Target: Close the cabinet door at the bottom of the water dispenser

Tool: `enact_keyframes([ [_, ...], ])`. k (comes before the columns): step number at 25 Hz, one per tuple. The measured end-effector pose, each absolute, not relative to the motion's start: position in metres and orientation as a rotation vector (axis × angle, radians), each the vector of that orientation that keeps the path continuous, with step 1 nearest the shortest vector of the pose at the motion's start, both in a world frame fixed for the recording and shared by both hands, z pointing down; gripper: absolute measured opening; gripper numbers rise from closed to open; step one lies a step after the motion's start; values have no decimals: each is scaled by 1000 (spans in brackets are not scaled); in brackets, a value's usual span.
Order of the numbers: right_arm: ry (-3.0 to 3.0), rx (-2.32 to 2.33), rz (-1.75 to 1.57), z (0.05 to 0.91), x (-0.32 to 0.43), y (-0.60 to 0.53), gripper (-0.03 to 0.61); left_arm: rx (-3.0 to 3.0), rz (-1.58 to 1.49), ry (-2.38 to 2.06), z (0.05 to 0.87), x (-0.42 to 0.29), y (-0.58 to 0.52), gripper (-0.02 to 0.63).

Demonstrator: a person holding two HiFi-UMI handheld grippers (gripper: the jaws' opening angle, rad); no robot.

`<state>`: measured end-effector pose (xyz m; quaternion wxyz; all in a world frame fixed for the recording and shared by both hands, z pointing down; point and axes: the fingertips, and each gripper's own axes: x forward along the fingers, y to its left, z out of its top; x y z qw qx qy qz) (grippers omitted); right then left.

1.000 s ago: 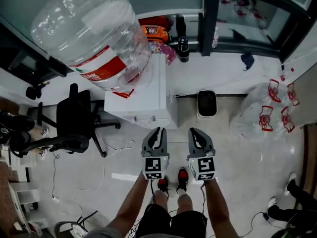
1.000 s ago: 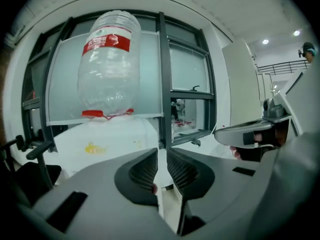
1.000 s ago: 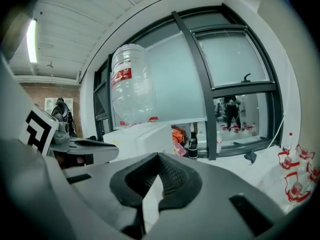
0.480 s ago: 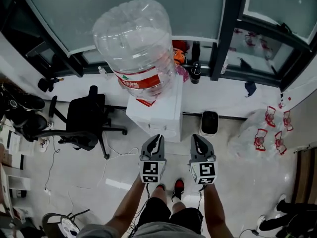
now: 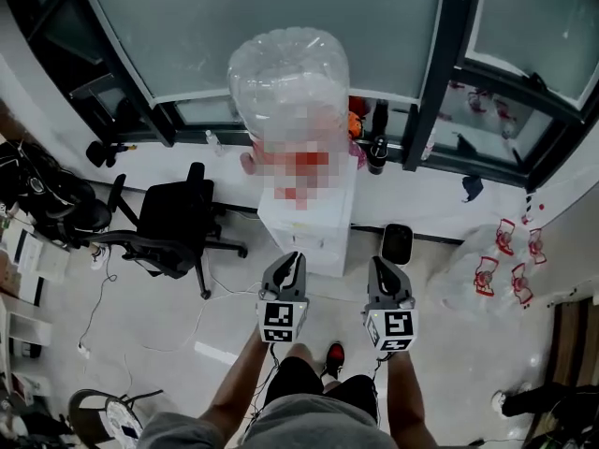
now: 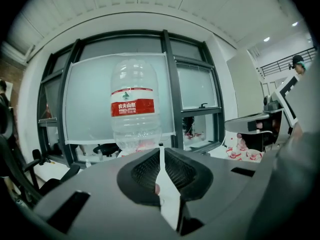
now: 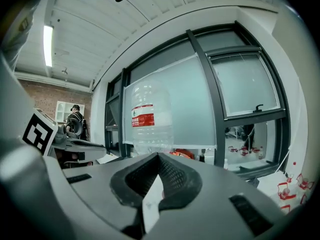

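**A:** Head view first. Any print to read?

**B:** Only one square marker on each gripper's cube. The left gripper (image 5: pixel 297 255) and right gripper (image 5: pixel 378 261) are held side by side, near the white water dispenser (image 5: pixel 314 232). It carries one clear water bottle (image 5: pixel 288 73), neck down.

**A:** And the cabinet door?

**B:** The cabinet door (image 5: pixel 318 264) is on the dispenser's lower front, facing both grippers and apart from them. From this steep angle I can't tell if it's shut.

**A:** What's around it?

**B:** One black office chair (image 5: pixel 178 218) on the left, one black bin (image 5: pixel 397 243) on the right, and a heap of white bags with red print (image 5: pixel 496 269) beyond that.

**A:** Left gripper view?

**B:** The bottle's red label (image 6: pixel 133 106) reads 农夫山泉 in white. The jaws have just been closing, their tips meet, and nothing is between them. They hide the dispenser's body.

**A:** Right gripper view?

**B:** One bottle again, but its label is too small to read. The jaws are together and empty, and again they cover the dispenser
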<state>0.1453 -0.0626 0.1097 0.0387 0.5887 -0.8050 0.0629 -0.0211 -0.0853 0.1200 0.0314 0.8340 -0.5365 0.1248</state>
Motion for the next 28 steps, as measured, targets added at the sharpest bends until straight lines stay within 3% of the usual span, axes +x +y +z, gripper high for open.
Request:
enact_keyframes([
  [28, -2483, 1737, 53, 83, 130, -5, 15, 2551, 353, -1738, 85, -69, -26, 48],
])
